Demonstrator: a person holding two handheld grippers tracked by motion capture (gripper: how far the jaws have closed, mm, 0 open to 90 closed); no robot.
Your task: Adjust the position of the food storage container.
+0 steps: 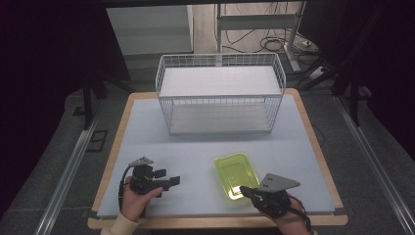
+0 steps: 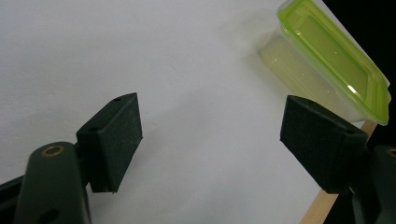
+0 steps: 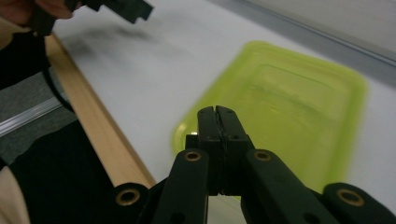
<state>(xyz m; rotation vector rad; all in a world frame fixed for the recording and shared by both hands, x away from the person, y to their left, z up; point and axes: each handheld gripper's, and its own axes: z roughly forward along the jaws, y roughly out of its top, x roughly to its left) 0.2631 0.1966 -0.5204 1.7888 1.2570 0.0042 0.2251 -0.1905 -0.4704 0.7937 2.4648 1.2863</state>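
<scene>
Blurring softens the green container [image 3: 285, 112] beneath your right gripper [image 3: 217, 116], jaws pressed together. Your left gripper [image 2: 210, 135] stands spread, and the frame edge cuts off the container's far corner.

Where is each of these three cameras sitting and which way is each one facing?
High view: above the person's side, facing forward and down on the table and wire basket; both hands show.
Left gripper view: rides the left gripper, facing the green container; its open jaws show.
Right gripper view: rides the right gripper, over the container; its shut jaws show.
All three share the container.
</scene>
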